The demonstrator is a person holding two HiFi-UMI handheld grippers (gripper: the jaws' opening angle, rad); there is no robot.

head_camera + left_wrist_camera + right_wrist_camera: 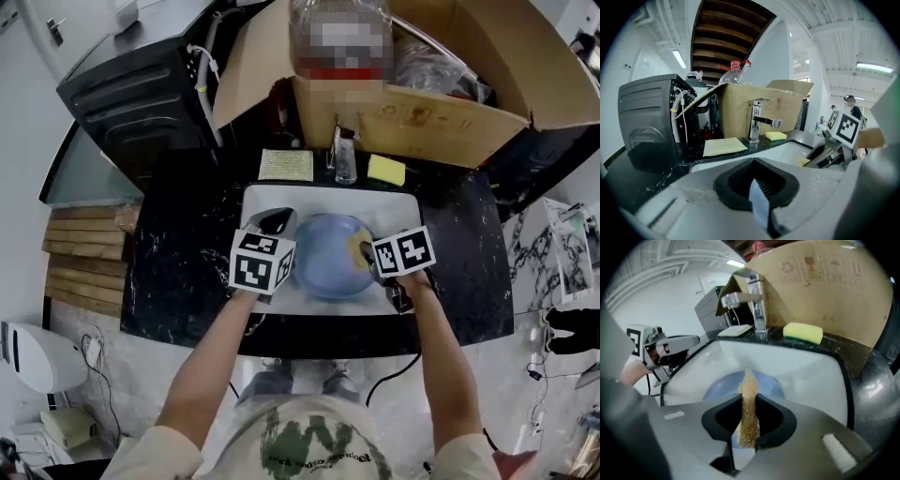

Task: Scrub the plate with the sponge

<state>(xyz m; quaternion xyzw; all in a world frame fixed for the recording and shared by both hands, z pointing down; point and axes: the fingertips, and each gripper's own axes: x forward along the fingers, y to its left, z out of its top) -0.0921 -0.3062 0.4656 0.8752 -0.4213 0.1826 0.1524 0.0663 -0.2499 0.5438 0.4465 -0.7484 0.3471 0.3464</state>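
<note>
A light blue plate (328, 258) lies in the white sink (403, 206). My left gripper (284, 228) is shut on the plate's left rim; in the left gripper view a thin blue edge (757, 206) sits between the jaws. My right gripper (368, 257) is shut on a thin tan sponge (357, 251), which rests on the plate's right side. In the right gripper view the sponge (749, 408) stands on edge between the jaws, over the plate (719, 386). The left gripper (670, 350) shows at that view's left.
A chrome faucet (343, 155) stands behind the sink, with a pale scouring cloth (286, 165) to its left and a yellow sponge (386, 170) to its right. An open cardboard box (412, 112) and a dark appliance (141, 84) sit further back on the black counter (178, 262).
</note>
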